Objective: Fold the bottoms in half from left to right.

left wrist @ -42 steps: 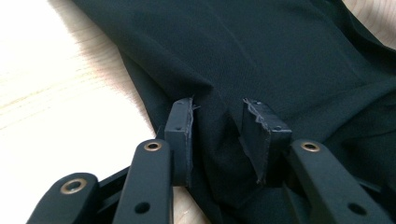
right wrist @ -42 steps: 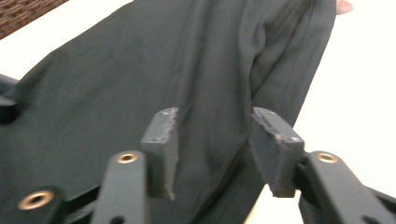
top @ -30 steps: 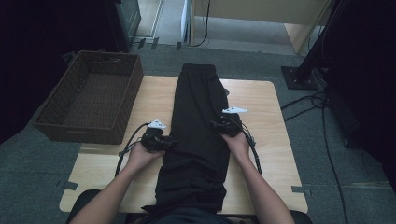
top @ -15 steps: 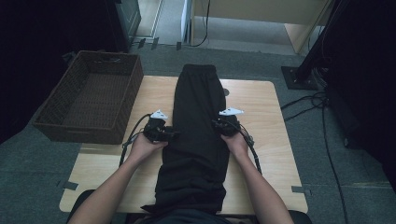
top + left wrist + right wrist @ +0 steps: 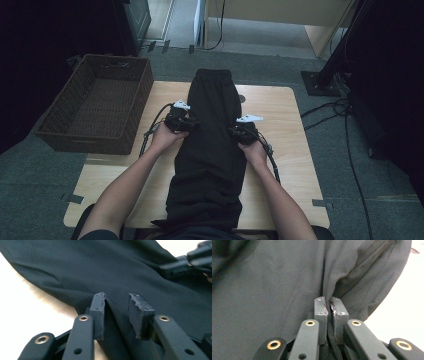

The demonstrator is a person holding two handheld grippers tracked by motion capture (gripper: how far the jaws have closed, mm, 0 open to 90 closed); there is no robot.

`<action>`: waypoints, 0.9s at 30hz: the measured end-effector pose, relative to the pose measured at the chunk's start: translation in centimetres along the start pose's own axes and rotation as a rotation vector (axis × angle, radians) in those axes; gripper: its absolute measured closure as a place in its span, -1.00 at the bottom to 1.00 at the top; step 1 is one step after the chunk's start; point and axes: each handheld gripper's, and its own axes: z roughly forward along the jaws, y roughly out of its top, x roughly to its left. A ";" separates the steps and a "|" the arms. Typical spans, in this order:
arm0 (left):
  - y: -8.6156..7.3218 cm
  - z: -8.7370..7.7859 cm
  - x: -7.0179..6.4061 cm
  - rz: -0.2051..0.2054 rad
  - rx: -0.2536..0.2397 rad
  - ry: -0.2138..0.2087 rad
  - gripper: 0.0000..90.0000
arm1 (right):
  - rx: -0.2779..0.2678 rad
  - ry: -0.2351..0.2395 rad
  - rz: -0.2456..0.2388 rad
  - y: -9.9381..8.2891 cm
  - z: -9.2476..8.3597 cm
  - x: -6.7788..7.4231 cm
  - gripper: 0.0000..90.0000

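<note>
Black trousers (image 5: 210, 150) lie lengthwise down the middle of the wooden table (image 5: 280, 112), waistband at the far end. My left gripper (image 5: 192, 124) is at their left edge. In the left gripper view its jaws (image 5: 117, 298) have just been closing and stand apart, with a raised fold of the trousers (image 5: 112, 270) between the pads. My right gripper (image 5: 234, 133) is at the trousers' right edge. Its jaws (image 5: 327, 300) have just closed and pinch a fold of the dark cloth (image 5: 274, 277). The right gripper (image 5: 190, 260) also shows far off in the left gripper view.
A dark woven basket (image 5: 90, 142) stands at the table's left edge, beside my left hand. Cables (image 5: 155, 120) trail from both grippers across the table. A dark stand base (image 5: 320, 82) and floor cables (image 5: 345, 110) lie beyond the right far corner.
The left hand has moved away from the person along the trousers' left edge and in toward the cloth. The right hand has stayed at the right edge.
</note>
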 end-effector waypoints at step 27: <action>-4.7 -1.0 -3.2 0.035 0.071 -0.070 0.90 | 0.032 0.091 0.004 -2.4 -3.1 0.9 0.91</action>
